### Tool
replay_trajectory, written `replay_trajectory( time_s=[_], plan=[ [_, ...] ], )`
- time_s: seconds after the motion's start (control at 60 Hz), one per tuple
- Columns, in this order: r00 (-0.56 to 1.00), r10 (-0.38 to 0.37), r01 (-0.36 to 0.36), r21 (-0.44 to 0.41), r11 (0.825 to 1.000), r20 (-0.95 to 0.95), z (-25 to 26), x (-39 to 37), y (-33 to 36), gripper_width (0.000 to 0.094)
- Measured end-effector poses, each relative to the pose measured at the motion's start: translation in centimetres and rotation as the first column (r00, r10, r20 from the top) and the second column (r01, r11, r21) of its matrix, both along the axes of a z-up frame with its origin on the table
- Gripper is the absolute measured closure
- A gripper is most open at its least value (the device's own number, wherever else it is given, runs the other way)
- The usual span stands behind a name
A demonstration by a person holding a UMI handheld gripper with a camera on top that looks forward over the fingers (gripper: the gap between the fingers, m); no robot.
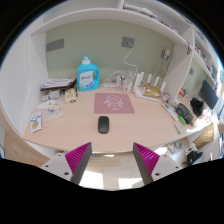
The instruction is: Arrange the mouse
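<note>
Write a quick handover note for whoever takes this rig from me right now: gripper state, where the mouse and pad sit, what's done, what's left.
Gripper: open, holding nothing, back from the desk edge.
Mouse: dark, lying on the bare desk just ahead of the fingers, clear of both.
Mouse pad: pink, beyond the mouse, in front of the blue bottle. The mouse sits off its near edge.
Done: nothing visible yet; the mouse is not grasped.
Left: likely move forward, close on the mouse, set it on the pad.
</note>
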State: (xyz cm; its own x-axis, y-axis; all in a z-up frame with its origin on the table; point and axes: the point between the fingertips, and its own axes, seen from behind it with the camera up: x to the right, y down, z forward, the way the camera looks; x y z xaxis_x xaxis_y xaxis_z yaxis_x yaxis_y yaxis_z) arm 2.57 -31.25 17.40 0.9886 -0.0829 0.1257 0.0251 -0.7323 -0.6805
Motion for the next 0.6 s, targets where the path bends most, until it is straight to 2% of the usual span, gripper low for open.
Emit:
replay_trajectory(
  time_s=[0.15, 0.3, 0.483, 0.6],
  plan=[
    [1.000, 0.018, -0.017, 0.012, 1.000, -0.013, -0.8, -0.2, 0.1, 0.0087],
    [0.999, 0.026, -0.024, 0.049, 0.999, -0.036, -4.0, -0.8, 1.4, 0.0085],
    [0.997, 0.065, -0.060, 0.169, 0.984, -0.028, -9.2, -1.1, 7.3, 0.0086],
    [0.996, 0.069, -0.057, 0.195, 0.979, -0.054, -12.8, -1.2, 12.0, 0.0088]
  ],
)
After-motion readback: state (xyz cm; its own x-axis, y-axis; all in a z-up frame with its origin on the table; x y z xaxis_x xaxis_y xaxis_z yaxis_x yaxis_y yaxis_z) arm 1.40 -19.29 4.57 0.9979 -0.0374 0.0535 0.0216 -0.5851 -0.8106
